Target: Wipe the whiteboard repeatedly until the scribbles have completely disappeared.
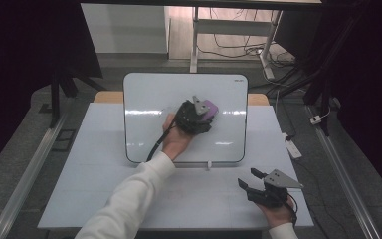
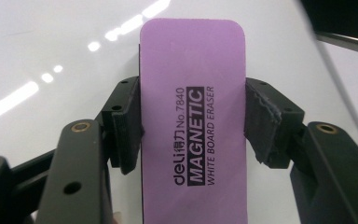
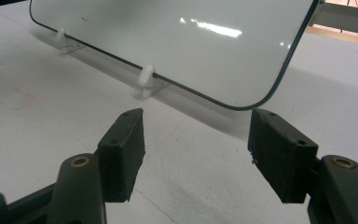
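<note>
Your right tongs [image 1: 252, 183] sit nearest, low over the white table [image 1: 79, 164] at its near right corner, jaws spread wide with nothing between them; in the right gripper view they face the whiteboard's bottom edge and its small white feet [image 3: 145, 77]. Grey floor surrounds the table, with a desk frame and loose cables [image 1: 238, 50] beyond and dark curtains at both sides. Propped at the table's middle, the whiteboard [image 1: 144, 99] leans back, glossy with light streaks. Your left tongs [image 1: 199, 113] press a purple magnetic eraser [image 2: 193, 116] against the board's centre, jaws closed on its two long sides. Its long axis runs along the tongs, pointing away from your hand, up and right across the board
</note>
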Available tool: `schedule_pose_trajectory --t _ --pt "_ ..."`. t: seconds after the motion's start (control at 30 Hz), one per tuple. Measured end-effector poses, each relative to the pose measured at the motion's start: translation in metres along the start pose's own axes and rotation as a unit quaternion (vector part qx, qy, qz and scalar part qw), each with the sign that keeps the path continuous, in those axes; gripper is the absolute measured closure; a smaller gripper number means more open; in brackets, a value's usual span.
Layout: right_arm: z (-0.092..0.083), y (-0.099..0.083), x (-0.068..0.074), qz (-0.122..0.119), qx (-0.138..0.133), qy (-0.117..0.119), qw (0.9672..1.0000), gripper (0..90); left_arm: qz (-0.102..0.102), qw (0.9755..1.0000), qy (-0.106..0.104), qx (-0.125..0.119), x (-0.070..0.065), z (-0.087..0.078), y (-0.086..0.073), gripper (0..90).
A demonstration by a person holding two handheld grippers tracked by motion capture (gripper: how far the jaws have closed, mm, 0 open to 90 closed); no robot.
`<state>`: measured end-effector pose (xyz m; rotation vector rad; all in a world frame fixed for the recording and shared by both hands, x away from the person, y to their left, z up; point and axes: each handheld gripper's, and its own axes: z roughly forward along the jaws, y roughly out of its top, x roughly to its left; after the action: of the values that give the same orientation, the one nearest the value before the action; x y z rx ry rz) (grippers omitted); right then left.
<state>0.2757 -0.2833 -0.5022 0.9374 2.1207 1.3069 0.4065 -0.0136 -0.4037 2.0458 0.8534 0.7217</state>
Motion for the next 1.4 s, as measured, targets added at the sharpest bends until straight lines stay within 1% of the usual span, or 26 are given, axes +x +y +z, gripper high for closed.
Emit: schedule_pose_trajectory --t 0.07,0.1,0.17,0.23,0.27,0.3,0.33,0.37,0.43,0.57,0.63,0.7,0.73,0.8,0.87,0.9,0.93,0.97,1.0,1.07,1.1,1.13,1.17,1.23,1.3,1.4 --pt "0.000 -0.001 -0.001 0.002 -0.001 0.000 1.0000 35.4 0.016 0.9997 -0.018 0.005 -0.014 0.008 0.003 41.9" --pt "-0.001 -0.001 -0.002 0.004 -0.001 0.000 1.0000 35.4 0.023 0.9992 -0.031 0.008 -0.022 0.013 0.005 42.0" --pt "-0.001 -0.002 -0.003 0.005 -0.001 -0.001 1.0000 35.4 0.025 0.9981 -0.054 0.014 -0.030 0.019 0.005 42.0" --pt "-0.002 -0.002 -0.003 0.005 -0.001 -0.001 1.0000 35.4 0.039 0.9980 -0.047 0.015 -0.034 0.020 0.005 41.9" --pt "-0.002 -0.002 -0.003 0.005 -0.001 -0.001 1.0000 35.4 0.040 0.9979 -0.049 0.016 -0.034 0.019 0.005 42.0" --pt "-0.002 -0.002 -0.003 0.004 -0.001 -0.001 1.0000 35.4 0.033 0.9977 -0.057 0.014 -0.030 0.018 0.005 41.9" --pt "-0.002 -0.002 -0.003 0.004 -0.001 -0.002 1.0000 35.4 0.026 0.9983 -0.051 0.012 -0.026 0.016 0.005 41.9" --pt "-0.002 -0.001 -0.002 0.003 -0.001 -0.002 1.0000 35.4 0.020 0.9990 -0.038 0.007 -0.020 0.014 0.006 42.0" --pt "-0.003 -0.001 -0.002 0.003 -0.003 -0.002 1.0000 35.4 -0.005 0.9996 -0.027 -0.002 -0.005 0.007 0.008 42.0" --pt "-0.002 -0.001 -0.002 0.002 -0.002 -0.002 1.0000 35.4 -0.042 0.9989 -0.001 -0.021 0.022 -0.006 0.010 42.0" --pt "-0.001 -0.001 -0.001 0.003 -0.002 -0.001 1.0000 35.4 -0.054 0.9982 -0.006 -0.024 0.028 -0.006 0.010 42.0" --pt "-0.001 -0.001 -0.001 0.002 -0.002 -0.001 1.0000 35.4 -0.037 0.9990 0.008 -0.023 0.021 -0.003 0.011 42.0" --pt "-0.001 -0.001 -0.001 0.002 -0.003 -0.001 1.0000 35.4 -0.030 0.9993 0.003 -0.024 0.016 -0.001 0.012 42.0" --pt "-0.001 0.000 -0.001 0.003 -0.003 0.000 1.0000 35.4 -0.023 0.9994 -0.017 -0.022 0.005 0.006 0.013 42.0" --pt "-0.001 -0.001 0.000 0.000 -0.002 0.001 1.0000 35.4 -0.012 0.9991 -0.038 -0.015 -0.009 0.014 0.014 42.0" --pt "0.000 -0.001 0.000 -0.001 -0.001 0.001 1.0000 35.4 -0.004 0.9989 -0.045 -0.011 -0.016 0.017 0.014 42.0" --pt "0.000 -0.001 0.000 -0.001 -0.001 0.001 1.0000 35.4 0.006 0.9989 -0.047 -0.007 -0.022 0.019 0.014 42.0" --pt "0.000 -0.001 0.000 -0.001 0.000 0.001 1.0000 35.4 0.015 0.9989 -0.043 -0.004 -0.025 0.020 0.013 42.0" --pt "0.000 -0.001 0.000 -0.001 0.000 0.001 1.0000 35.4 0.020 0.9989 -0.041 -0.003 -0.026 0.019 0.013 42.0" --pt "-0.001 -0.002 -0.001 0.002 -0.001 0.001 1.0000 35.4 0.011 0.9993 -0.036 -0.002 -0.019 0.015 0.011 42.0" --pt "-0.002 -0.002 -0.001 0.002 -0.001 0.000 1.0000 35.4 0.009 0.9997 -0.022 -0.004 -0.011 0.010 0.009 42.0" --pt "-0.002 -0.002 -0.002 0.003 -0.001 -0.001 1.0000 35.4 0.006 0.9999 -0.015 -0.005 -0.005 0.006 0.007 42.0" --pt "-0.002 -0.002 -0.002 0.003 -0.002 -0.002 1.0000 35.4 0.002 0.9999 -0.008 -0.007 0.003 0.001 0.003 42.0" --pt "-0.003 -0.002 -0.002 0.003 -0.003 -0.003 1.0000 35.4 -0.010 0.9998 0.014 -0.011 0.022 -0.012 -0.007 41.9" --pt "-0.004 -0.002 -0.001 0.003 -0.004 -0.003 1.0000 35.4 -0.030 0.9988 0.036 -0.017 0.042 -0.028 -0.022 41.9" --pt "-0.003 -0.001 -0.001 0.002 -0.003 -0.003 1.0000 35.4 -0.044 0.9968 0.064 -0.018 0.064 -0.046 -0.042 41.9"
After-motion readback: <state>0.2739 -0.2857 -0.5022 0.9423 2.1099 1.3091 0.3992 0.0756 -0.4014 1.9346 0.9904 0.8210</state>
